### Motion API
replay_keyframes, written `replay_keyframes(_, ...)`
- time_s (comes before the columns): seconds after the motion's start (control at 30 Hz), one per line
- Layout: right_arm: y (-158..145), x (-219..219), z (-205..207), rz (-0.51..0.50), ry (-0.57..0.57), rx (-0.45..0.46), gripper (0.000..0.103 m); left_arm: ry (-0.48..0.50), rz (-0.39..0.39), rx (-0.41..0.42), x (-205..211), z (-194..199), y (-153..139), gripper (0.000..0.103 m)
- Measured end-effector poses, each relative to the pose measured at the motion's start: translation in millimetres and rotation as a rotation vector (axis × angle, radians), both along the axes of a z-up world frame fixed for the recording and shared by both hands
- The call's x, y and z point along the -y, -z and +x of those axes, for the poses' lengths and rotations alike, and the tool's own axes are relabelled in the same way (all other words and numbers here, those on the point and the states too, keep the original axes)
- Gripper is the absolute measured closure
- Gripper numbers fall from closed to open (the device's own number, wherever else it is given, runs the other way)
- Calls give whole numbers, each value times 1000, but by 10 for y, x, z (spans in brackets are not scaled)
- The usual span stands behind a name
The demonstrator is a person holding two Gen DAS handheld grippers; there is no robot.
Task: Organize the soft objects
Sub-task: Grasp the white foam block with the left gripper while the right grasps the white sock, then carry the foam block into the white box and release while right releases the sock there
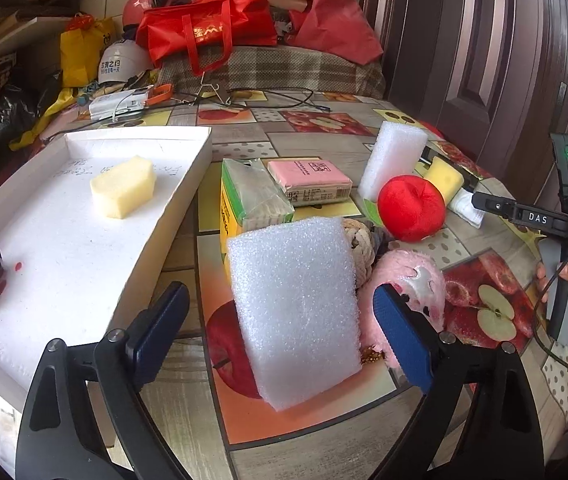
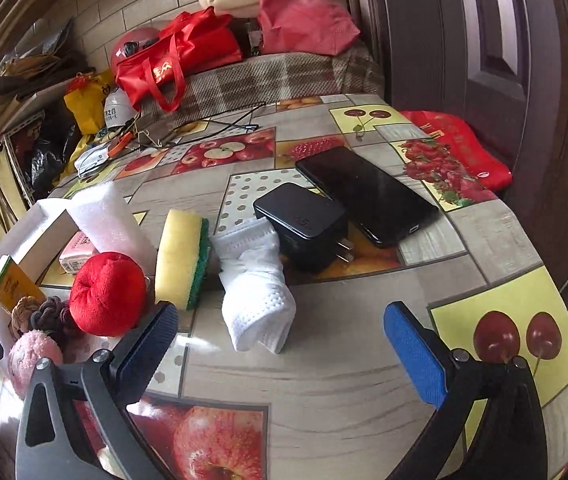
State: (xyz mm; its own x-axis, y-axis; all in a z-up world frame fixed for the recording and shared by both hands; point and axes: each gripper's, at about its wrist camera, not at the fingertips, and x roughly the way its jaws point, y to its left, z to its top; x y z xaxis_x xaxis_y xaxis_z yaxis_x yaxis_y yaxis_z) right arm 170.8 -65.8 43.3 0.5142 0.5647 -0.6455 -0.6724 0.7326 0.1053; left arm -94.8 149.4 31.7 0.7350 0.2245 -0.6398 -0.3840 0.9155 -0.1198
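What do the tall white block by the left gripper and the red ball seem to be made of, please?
White block: apparently expanded polyethylene foam, matte, with a fine bubbly surface. Red ball: seemingly plush fabric, fuzzy, dimpled where it is gathered; its stuffing is not visible.

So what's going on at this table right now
A person is sorting soft things into a white tray, which already holds a yellow sponge block. The left gripper is open around a standing white foam block, not yet pinching it. The right gripper is open and empty, pointed at a folded white cloth.
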Motion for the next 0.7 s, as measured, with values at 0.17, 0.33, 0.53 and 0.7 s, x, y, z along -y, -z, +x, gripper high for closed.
replay_keyframes(0.17, 135, -315, 98, -135, -44, -30, 43, 28, -83, -23, -103, 49, 73, 50)
replay_keyframes(0.33, 57, -232, 17, -90, -67, 5, 66, 27, -66, 46, -71, -71, 1, 55)
replay_keyframes(0.53, -299, 181, -436, 131, -9, 292, 67, 5, 143, 183, 219, -334, -235, 55)
replay_keyframes(0.7, -358, 359, -790, 220, -49, 348, 66, -70, 114, 197, 44, -398, -248, 55)
